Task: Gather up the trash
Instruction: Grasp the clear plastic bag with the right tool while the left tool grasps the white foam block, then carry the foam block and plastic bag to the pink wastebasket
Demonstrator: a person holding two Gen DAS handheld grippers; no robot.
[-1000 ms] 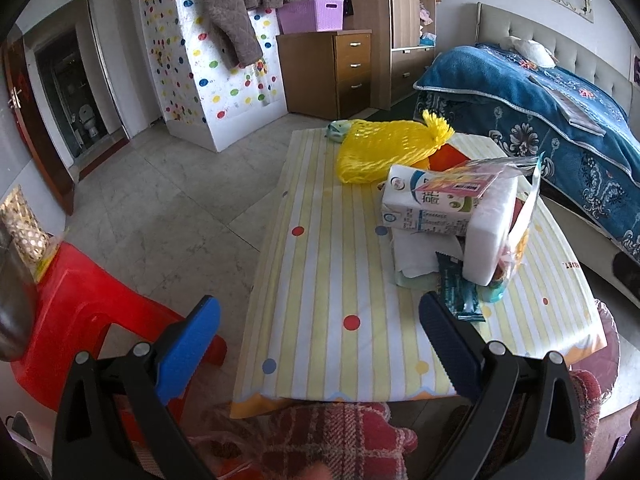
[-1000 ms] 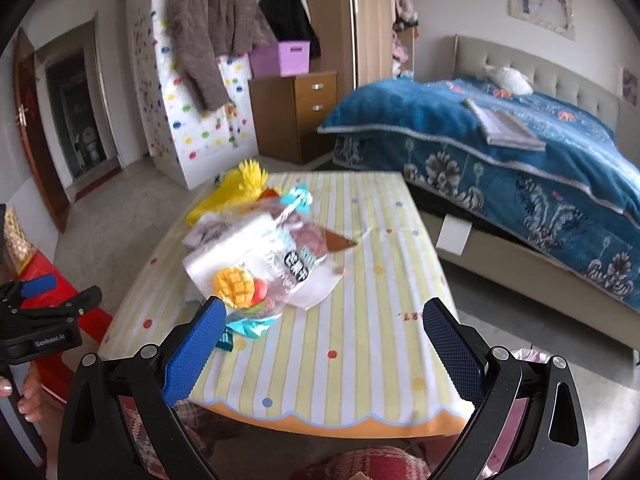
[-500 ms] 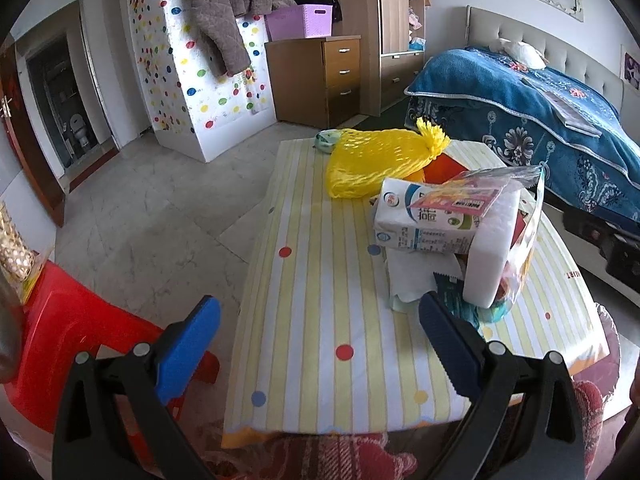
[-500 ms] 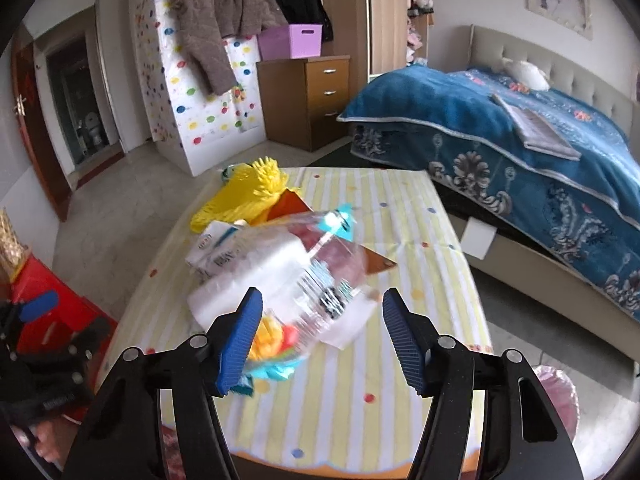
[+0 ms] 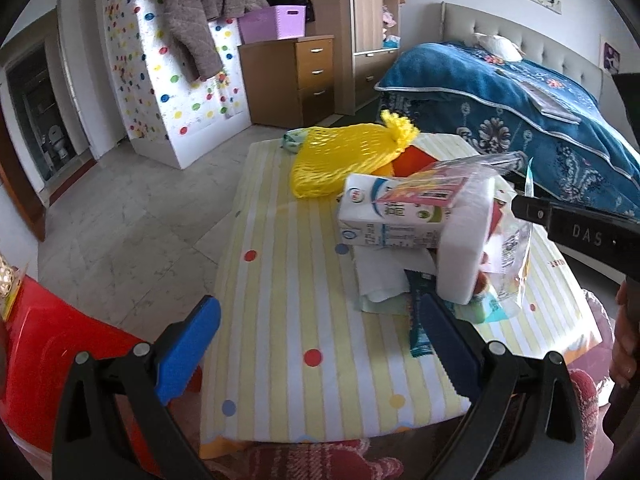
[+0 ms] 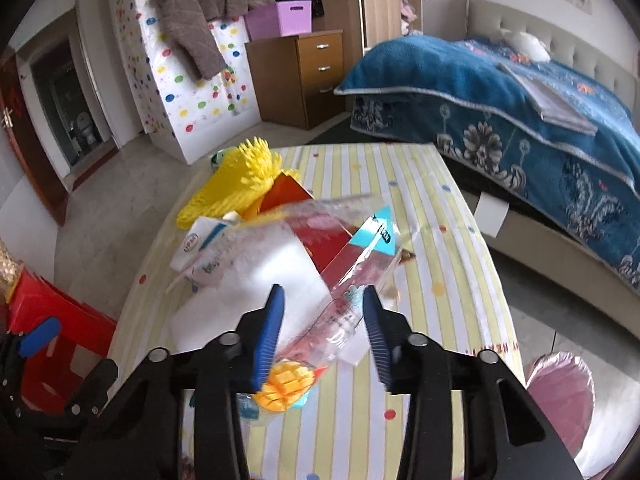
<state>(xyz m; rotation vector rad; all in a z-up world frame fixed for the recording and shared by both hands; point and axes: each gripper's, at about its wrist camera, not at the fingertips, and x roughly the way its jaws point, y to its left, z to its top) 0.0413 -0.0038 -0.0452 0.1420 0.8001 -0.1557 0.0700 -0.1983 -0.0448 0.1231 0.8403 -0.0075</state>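
Note:
A pile of trash lies on the striped table [image 5: 280, 320]: a yellow foam net [image 5: 344, 160], a milk carton [image 5: 392, 216], a white foam block [image 5: 464, 248], a clear plastic snack bag [image 6: 352, 280] and a dark green wrapper [image 5: 418, 320]. My left gripper [image 5: 316, 348] is open and empty at the table's near edge, short of the pile. My right gripper [image 6: 322, 320] is half closed, its jaws on either side of the clear bag without gripping it. The right gripper also shows at the right edge of the left wrist view [image 5: 576, 232].
A red plastic stool [image 5: 52, 360] stands left of the table. A bed with a blue blanket [image 6: 520, 104] lies to the right. A wooden drawer unit [image 5: 292, 76] and a dotted white cabinet [image 5: 180, 88] stand at the back. A pink bag [image 6: 560, 392] sits low right.
My right gripper has moved forward over the pile and its jaws have narrowed from wide open to half closed around the clear bag. My left gripper has edged closer to the table.

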